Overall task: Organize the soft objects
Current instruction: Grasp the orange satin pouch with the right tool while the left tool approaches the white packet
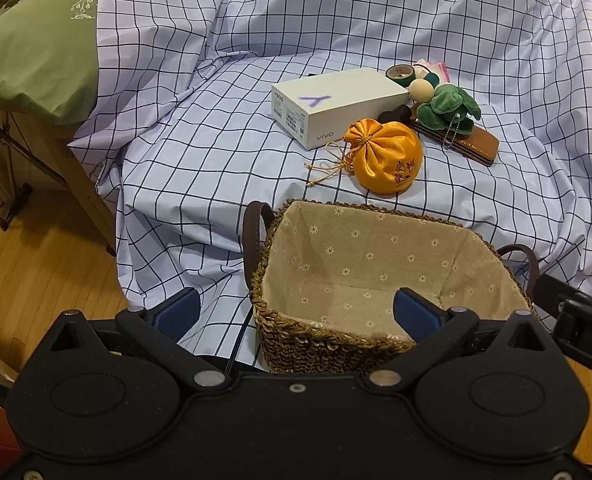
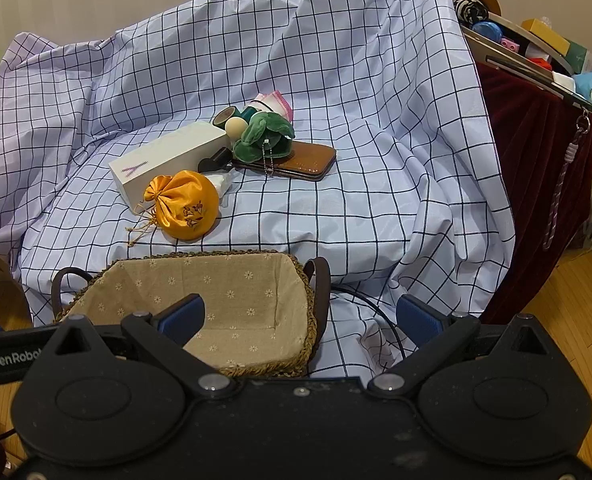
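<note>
Orange pouch [image 1: 385, 156] beside white "vivo" box [image 1: 335, 106] marked "A"; both grippers' jaws wide, empty.

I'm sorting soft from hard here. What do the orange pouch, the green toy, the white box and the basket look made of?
Orange drawstring pouch: glossy satin-like fabric, gathered folds with embroidered flowers.
Green plush toy: fuzzy pile fabric with a metal ball chain.
White box: matte printed cardboard with sharp edges; hard.
Basket: braided straw-like fibre, lined in beige floral cloth.
</note>
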A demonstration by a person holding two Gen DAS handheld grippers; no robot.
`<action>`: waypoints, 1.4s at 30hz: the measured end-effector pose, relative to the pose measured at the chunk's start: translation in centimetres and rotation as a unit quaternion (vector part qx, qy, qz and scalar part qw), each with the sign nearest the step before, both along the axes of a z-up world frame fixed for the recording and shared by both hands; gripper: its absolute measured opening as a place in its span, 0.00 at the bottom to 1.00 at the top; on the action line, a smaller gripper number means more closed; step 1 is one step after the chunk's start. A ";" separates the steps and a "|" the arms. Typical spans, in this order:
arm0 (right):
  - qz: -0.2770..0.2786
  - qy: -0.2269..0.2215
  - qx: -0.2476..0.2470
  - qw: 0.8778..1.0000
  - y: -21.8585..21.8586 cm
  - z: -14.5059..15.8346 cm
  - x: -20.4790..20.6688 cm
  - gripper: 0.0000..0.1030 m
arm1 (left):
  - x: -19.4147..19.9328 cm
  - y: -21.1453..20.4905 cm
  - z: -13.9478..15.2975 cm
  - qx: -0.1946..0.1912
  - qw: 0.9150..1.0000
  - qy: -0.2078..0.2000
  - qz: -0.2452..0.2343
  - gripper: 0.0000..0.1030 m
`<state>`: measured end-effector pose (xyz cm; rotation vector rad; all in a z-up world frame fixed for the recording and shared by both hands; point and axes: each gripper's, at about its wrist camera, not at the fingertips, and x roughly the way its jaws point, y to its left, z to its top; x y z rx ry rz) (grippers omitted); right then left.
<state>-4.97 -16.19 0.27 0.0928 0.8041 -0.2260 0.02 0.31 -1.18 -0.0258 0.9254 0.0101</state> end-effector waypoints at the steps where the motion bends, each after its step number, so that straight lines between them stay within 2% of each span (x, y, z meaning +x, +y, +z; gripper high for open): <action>1: 0.000 0.001 0.000 1.000 -0.1 0.0 0.0 0.99 | 0.0 0.0 0.0 -0.001 1.000 -0.002 0.002 0.97; 9: -0.002 -0.002 0.003 1.000 -0.4 0.1 0.3 0.99 | 0.3 1.3 0.6 -0.015 0.999 -0.020 0.024 0.97; 15: -0.001 -0.013 0.007 1.000 -0.6 0.0 1.1 0.99 | 1.0 1.5 0.4 -0.017 1.000 -0.020 0.014 0.96; 21: 0.006 -0.022 0.022 0.999 -0.3 0.3 3.0 0.99 | 2.1 2.3 0.4 -0.031 0.999 -0.015 0.013 0.95; 25: 0.008 -0.024 0.033 0.999 0.3 0.2 4.9 0.99 | 3.3 3.2 0.6 -0.035 0.999 -0.018 0.020 0.89; 27: 0.008 -0.023 0.032 0.999 0.7 0.1 6.1 0.99 | 4.0 3.9 0.7 -0.038 0.999 -0.022 0.026 0.89; 35: 0.061 0.015 0.055 0.997 3.0 -1.6 12.1 0.99 | 7.0 5.8 0.4 -0.024 0.999 -0.029 0.038 0.89; 39: 0.069 0.046 0.080 0.993 4.0 -3.4 15.5 0.99 | 8.7 6.4 -0.1 -0.018 0.999 -0.021 0.035 0.91; 42: 0.068 0.064 0.079 0.992 4.8 -4.8 17.9 0.99 | 9.8 6.9 -0.7 -0.019 0.999 -0.013 0.038 0.91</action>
